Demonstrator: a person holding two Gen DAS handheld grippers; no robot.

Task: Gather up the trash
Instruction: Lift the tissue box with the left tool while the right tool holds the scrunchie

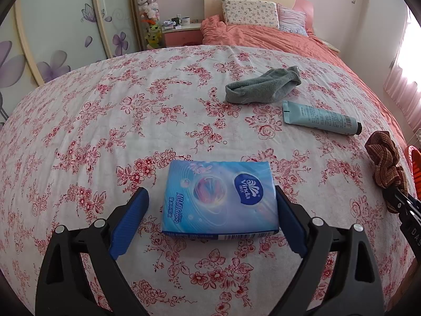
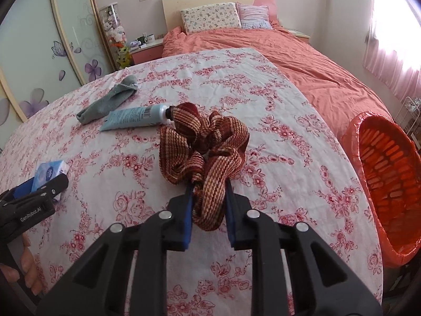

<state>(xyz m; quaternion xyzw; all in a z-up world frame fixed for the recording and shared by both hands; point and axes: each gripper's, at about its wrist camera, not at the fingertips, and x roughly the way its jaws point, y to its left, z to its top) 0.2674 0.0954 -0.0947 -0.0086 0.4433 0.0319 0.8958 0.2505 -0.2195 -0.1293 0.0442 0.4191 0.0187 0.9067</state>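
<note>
My left gripper (image 1: 210,202) is open around a blue Vinda tissue pack (image 1: 221,197) that lies on the floral cloth; its right pad touches the pack and the left pad stands apart. The pack also shows in the right wrist view (image 2: 51,173). My right gripper (image 2: 208,202) is shut on a red-and-tan striped scrunchie (image 2: 208,142), held just above the cloth; it also shows in the left wrist view (image 1: 384,163). A pale blue tube (image 1: 321,118) and a grey-green sock (image 1: 263,85) lie farther back.
An orange-lined waste basket (image 2: 389,173) stands off the right edge of the floral-covered surface (image 2: 276,92). Beyond are a bed with a coral quilt (image 2: 302,60), a nightstand (image 1: 181,33) and a wardrobe (image 1: 52,39) at left.
</note>
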